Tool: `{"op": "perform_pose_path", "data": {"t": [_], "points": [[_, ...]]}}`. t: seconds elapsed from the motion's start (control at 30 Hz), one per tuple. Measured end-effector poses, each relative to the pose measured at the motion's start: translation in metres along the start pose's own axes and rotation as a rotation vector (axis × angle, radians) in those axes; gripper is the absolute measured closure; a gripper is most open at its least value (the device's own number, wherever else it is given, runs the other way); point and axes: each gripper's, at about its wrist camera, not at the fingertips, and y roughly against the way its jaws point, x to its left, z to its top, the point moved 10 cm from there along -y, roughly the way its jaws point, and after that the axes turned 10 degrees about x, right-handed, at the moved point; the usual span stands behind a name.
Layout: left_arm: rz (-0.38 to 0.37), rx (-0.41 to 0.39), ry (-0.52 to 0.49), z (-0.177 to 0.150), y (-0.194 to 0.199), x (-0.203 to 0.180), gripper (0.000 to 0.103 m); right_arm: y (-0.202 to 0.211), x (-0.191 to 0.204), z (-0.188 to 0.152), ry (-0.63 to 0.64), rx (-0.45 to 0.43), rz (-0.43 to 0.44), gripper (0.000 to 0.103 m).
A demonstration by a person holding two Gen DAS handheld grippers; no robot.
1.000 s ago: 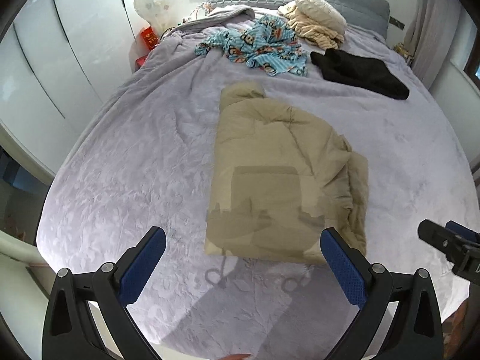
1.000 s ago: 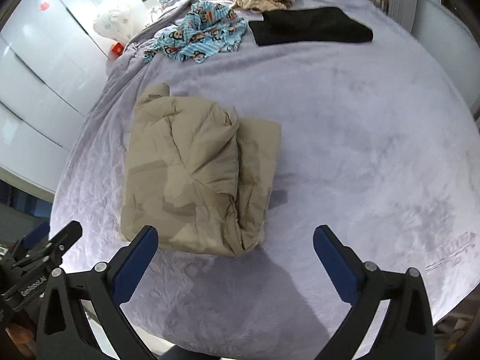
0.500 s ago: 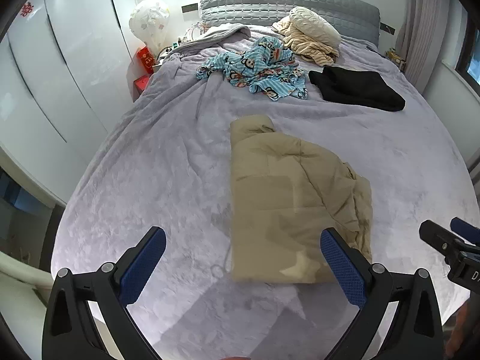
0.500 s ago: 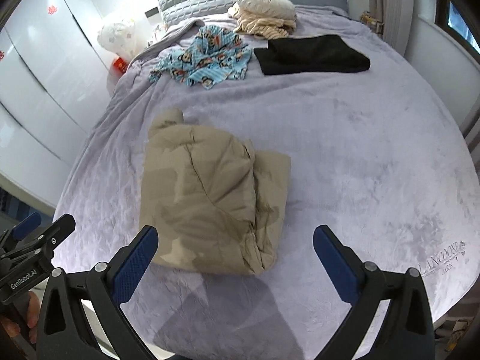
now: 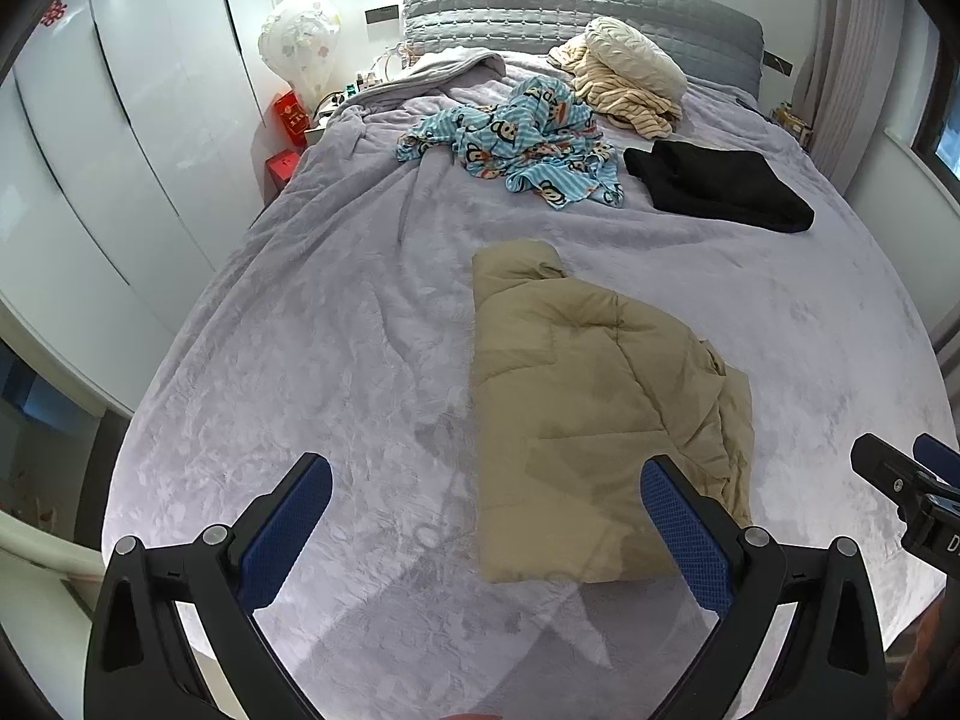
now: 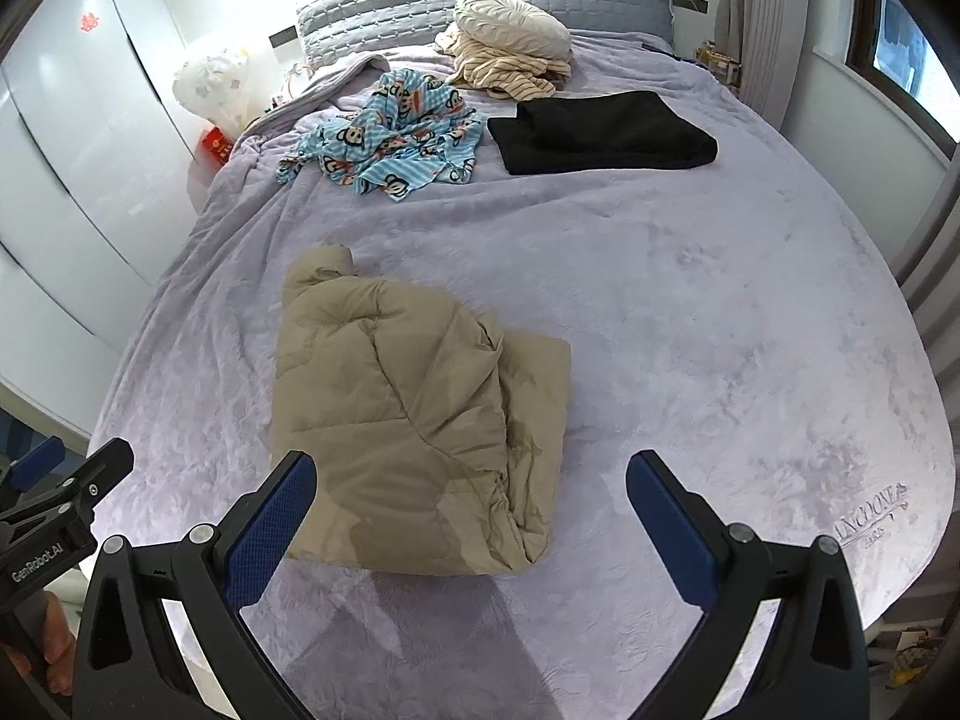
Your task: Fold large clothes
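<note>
Jaws of left gripper (image 5: 486, 504) and right gripper (image 6: 471, 501) spread wide, empty, we note. Folded tan jacket (image 6: 408, 420) lies near foot edge of bed (image 6: 720, 330); black garment (image 6: 600, 132) toward headboard.

Tan padded jacket (image 5: 594, 414) (image 6: 414, 426), folded into a rough rectangle, lying flat on the bed (image 5: 336, 324) (image 6: 720, 324) near its foot edge; collar end toward the headboard, layered folds bunched along its right side.
</note>
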Motion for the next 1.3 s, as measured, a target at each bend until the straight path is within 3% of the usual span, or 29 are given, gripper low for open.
{"op": "perform_pose_path", "data": {"t": [1.3], "points": [[0.014, 0.004, 0.036, -0.0061, 0.0002, 0.0031, 0.0, 0.0002, 0.0077, -0.0005, -0.004, 0.003, -0.004, 0.0]]}}
